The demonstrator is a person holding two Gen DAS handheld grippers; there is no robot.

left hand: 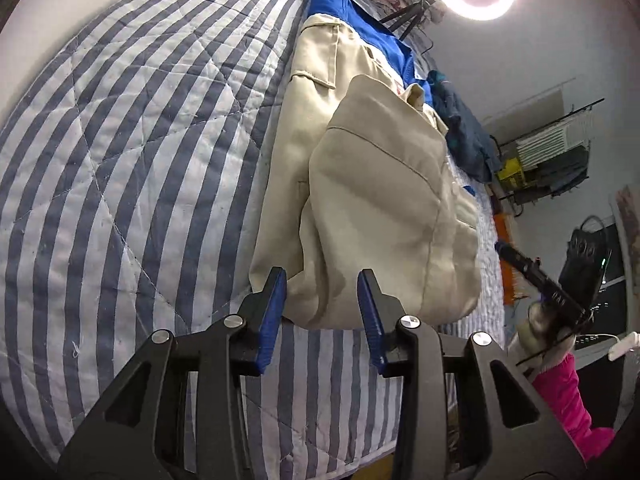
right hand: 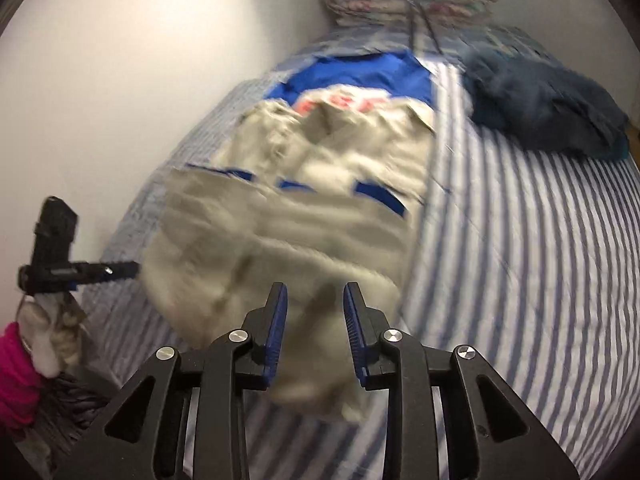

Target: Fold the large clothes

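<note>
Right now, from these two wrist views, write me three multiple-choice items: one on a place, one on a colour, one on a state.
1. Where does the beige garment lie?
A. on the striped quilt
B. on a chair
C. on the floor

2. What colour is the garment under the beige one's far end?
A. red
B. bright blue
C. yellow

3. How do the left gripper fingers stand?
A. clamped flat together
B. apart, pads clear of the cloth
C. out of view

Answers:
1 A: stripes surround the beige cloth on the bed.
2 B: blue fabric shows beyond the beige in both views.
3 B: a clear gap separates the blue pads, with the beige hem lying beyond them, unpinched.
</note>
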